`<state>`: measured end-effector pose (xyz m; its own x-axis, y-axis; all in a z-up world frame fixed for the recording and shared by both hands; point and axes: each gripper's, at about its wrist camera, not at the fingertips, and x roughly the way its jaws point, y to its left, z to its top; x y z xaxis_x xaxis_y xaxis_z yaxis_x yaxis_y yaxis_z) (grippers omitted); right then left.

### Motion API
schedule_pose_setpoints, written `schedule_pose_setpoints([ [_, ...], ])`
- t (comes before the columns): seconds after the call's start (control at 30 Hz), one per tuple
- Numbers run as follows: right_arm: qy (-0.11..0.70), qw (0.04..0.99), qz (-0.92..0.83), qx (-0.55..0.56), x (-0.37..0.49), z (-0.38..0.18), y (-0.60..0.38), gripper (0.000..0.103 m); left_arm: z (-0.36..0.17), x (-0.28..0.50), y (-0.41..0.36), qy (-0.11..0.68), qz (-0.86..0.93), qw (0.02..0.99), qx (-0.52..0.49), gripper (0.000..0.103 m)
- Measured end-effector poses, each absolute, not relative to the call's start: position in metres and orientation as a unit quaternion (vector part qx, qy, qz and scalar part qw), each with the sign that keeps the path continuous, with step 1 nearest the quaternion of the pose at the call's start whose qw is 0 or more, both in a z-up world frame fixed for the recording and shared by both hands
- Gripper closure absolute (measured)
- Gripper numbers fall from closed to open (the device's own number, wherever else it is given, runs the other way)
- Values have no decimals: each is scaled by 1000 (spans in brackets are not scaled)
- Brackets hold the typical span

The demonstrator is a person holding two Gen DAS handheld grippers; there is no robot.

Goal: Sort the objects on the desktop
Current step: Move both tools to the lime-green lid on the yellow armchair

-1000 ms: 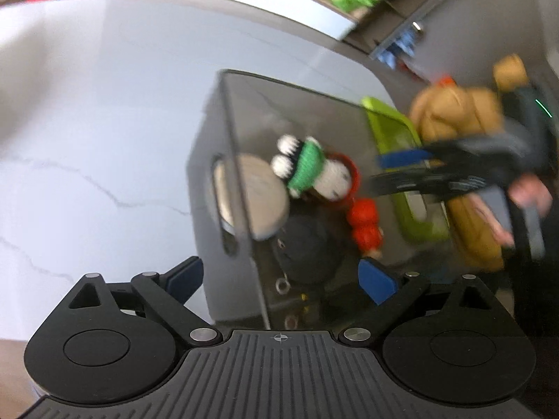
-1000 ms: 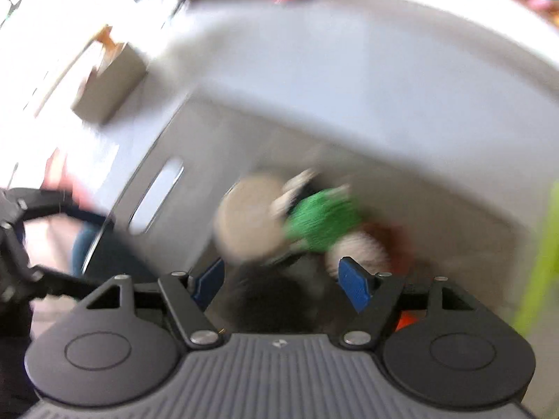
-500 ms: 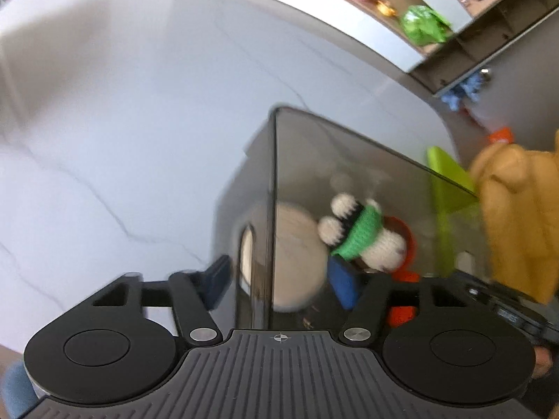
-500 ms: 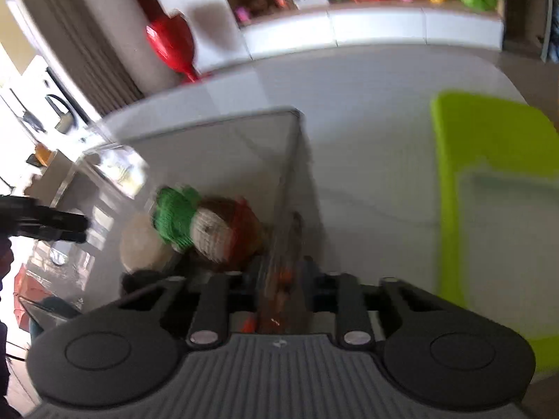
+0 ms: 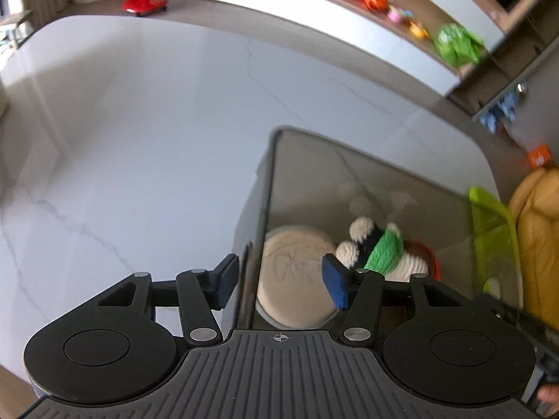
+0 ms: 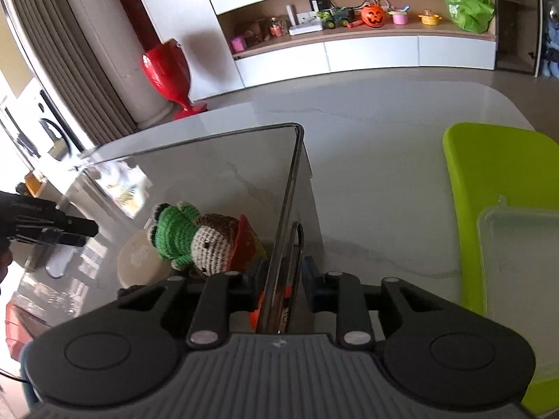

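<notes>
A grey bin point(image 5: 367, 181) stands on the white marble table point(image 5: 139, 139). Inside lie a crocheted toy point(image 5: 380, 251) with a green scarf and a round beige disc point(image 5: 293, 279). My left gripper point(image 5: 281, 281) straddles the bin's left wall; its jaws are opening and the inner pad stands clear of the wall. In the right wrist view the bin point(image 6: 209, 174) holds the same toy point(image 6: 195, 237) and disc point(image 6: 139, 258). My right gripper point(image 6: 281, 276) straddles the right wall at the handle slot, jaws opening and pads just off it. The left gripper point(image 6: 45, 227) shows at the far wall.
A lime-green tray point(image 6: 489, 174) lies right of the bin with a clear plastic box point(image 6: 517, 244) on it. A person's yellow garment point(image 5: 538, 244) is at the right edge. Beyond the table are a shelf of toys point(image 6: 349, 17) and a red vase point(image 6: 167, 70).
Both grippers came down from over the bin's inside onto its opposite walls. Their jaws narrowed around the walls, then widened a little.
</notes>
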<state>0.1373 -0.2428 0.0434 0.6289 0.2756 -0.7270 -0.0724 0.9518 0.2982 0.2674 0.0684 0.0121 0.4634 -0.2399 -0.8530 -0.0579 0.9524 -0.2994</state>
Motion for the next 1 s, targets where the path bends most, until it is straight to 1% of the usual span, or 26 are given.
schedule_pose_setpoints([
  [0.03,411,896,98,134,132,47,-250,55,23,261,71,495,-26,857,-145,34],
  [0.1,382,905,97,163,117,53,-273,39,53,241,67,439,6,887,-144,33],
  [0.17,342,915,92,194,98,59,-305,31,83,223,46,395,-15,908,-139,28],
  [0.23,308,921,73,226,76,61,-340,31,113,209,5,365,-97,917,-129,18],
  [0.27,297,923,56,240,67,58,-358,31,125,206,-21,361,-155,911,-125,16],
  [0.37,257,915,1,312,27,47,-424,31,140,203,-110,379,-317,862,-113,15],
  [0.47,227,895,-52,381,-13,30,-476,30,126,205,-200,427,-425,794,-80,15],
  [0.57,215,866,-109,438,-48,5,-516,30,81,206,-267,492,-445,747,-47,15],
  [0.67,206,839,-158,479,-74,-22,-545,29,29,211,-297,553,-406,727,-28,15],
  [0.77,207,819,-180,504,-89,-42,-563,28,-12,219,-302,603,-360,711,-34,15],
  [0.83,209,810,-189,514,-94,-54,-571,27,-26,226,-303,619,-344,705,-43,15],
  [1.0,210,795,-196,534,-97,-79,-585,27,-45,238,-304,628,-320,708,-48,15],
])
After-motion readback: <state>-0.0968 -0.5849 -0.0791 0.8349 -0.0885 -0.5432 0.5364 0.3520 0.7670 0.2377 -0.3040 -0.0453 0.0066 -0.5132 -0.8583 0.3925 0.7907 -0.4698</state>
